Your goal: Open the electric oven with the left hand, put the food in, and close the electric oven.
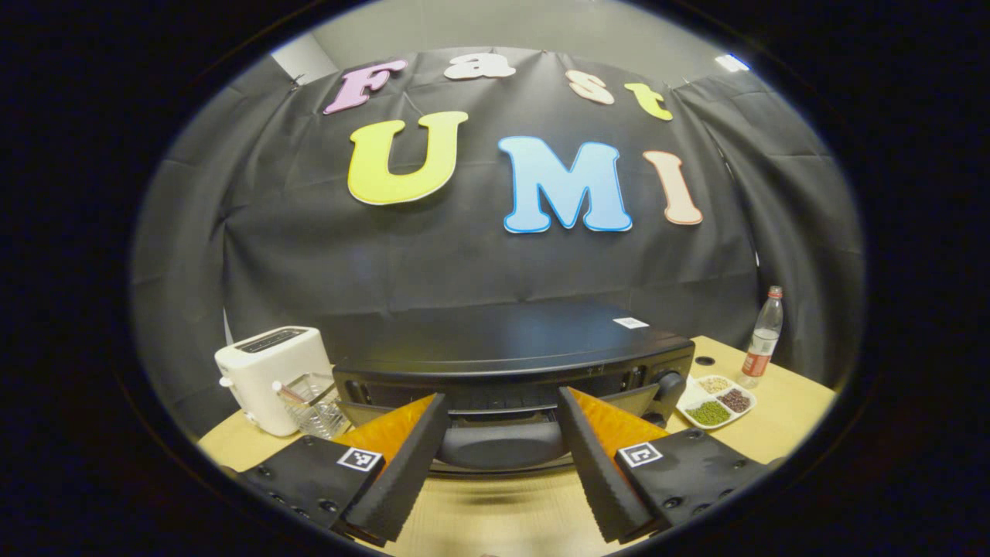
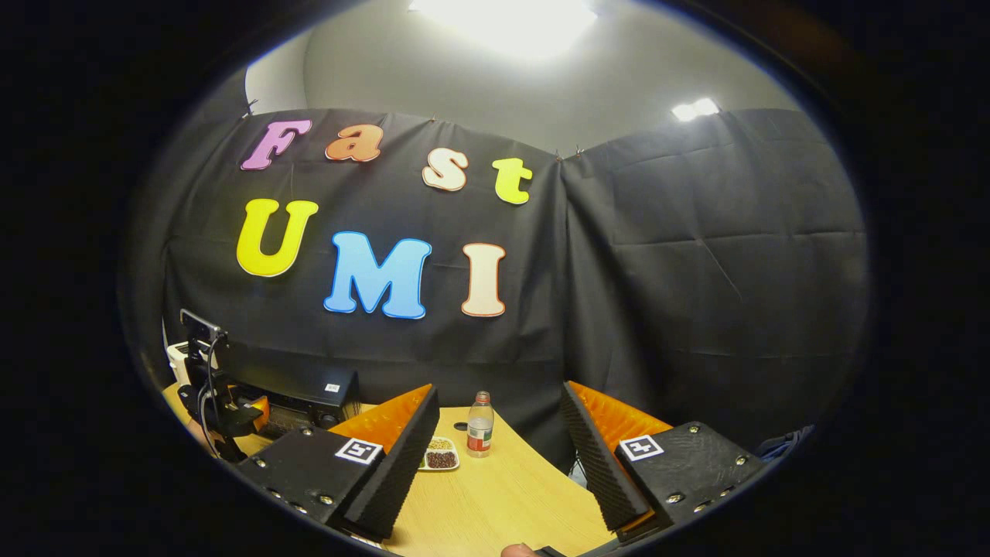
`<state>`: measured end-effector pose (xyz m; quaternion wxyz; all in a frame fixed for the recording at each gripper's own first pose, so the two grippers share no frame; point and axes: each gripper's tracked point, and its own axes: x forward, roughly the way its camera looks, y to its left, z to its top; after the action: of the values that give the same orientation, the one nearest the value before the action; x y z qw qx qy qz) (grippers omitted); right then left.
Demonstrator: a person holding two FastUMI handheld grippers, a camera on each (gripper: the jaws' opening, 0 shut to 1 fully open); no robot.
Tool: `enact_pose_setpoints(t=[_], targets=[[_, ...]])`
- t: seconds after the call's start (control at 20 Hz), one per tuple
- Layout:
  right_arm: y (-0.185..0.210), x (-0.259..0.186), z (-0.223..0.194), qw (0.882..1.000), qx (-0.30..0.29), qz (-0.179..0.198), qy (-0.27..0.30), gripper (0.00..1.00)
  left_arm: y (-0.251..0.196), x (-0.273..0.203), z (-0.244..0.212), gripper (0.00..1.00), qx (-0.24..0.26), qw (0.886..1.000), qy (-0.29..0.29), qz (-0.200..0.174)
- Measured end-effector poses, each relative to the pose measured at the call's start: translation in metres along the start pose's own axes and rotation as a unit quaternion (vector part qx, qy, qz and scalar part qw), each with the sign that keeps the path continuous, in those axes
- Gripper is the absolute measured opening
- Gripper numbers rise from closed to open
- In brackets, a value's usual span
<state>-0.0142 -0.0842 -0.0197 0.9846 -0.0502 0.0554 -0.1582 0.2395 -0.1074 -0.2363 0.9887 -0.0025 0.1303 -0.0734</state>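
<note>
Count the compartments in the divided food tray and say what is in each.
3 in the left gripper view. The food tray, right of the oven, holds green beans in front, dark reddish beans at right and pale grains at back. More may be hidden behind the oven's corner.

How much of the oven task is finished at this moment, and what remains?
Done: the black electric oven has its door tipped partly open. In hand: the left gripper stands open, fingers either side of the door's handle, not pressing it. Left: swing the door fully down, put in the food, probably the white divided plate of beans beside the oven, then close it. The right gripper is open and holds nothing.
</note>
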Motion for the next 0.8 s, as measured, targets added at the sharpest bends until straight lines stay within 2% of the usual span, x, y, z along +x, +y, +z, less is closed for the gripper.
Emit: enact_pose_setpoints(t=[0.35, 0.4, 0.55, 0.6, 0.75, 0.8], targets=[[0.0, 0.0, -0.003, 1.0, -0.005, 0.022, 0.0, 0.96, -0.004, -0.025, -0.018, 0.99, 0.007, 1.0, 0.014, 0.007], [0.001, 0.0, -0.004, 1.0, -0.005, 0.025, 0.002, 0.96, -0.004, -0.028, -0.021, 0.91, 0.008, 1.0, 0.017, 0.009], [0.0, 0.0, -0.007, 0.999, -0.003, 0.031, 0.005, 0.95, -0.005, -0.036, -0.029, 0.99, 0.01, 1.0, 0.023, 0.013], [0.0, -0.001, -0.007, 0.999, -0.003, 0.034, 0.006, 0.95, -0.007, -0.038, -0.032, 0.91, 0.01, 1.0, 0.025, 0.013], [0.0, 0.0, -0.009, 0.999, -0.007, 0.04, 0.008, 0.96, -0.007, -0.045, -0.041, 0.99, 0.012, 0.999, 0.033, 0.017], [0.001, 0.0, -0.009, 0.999, -0.008, 0.042, 0.009, 0.96, -0.008, -0.048, -0.045, 0.91, 0.013, 0.999, 0.036, 0.018]])
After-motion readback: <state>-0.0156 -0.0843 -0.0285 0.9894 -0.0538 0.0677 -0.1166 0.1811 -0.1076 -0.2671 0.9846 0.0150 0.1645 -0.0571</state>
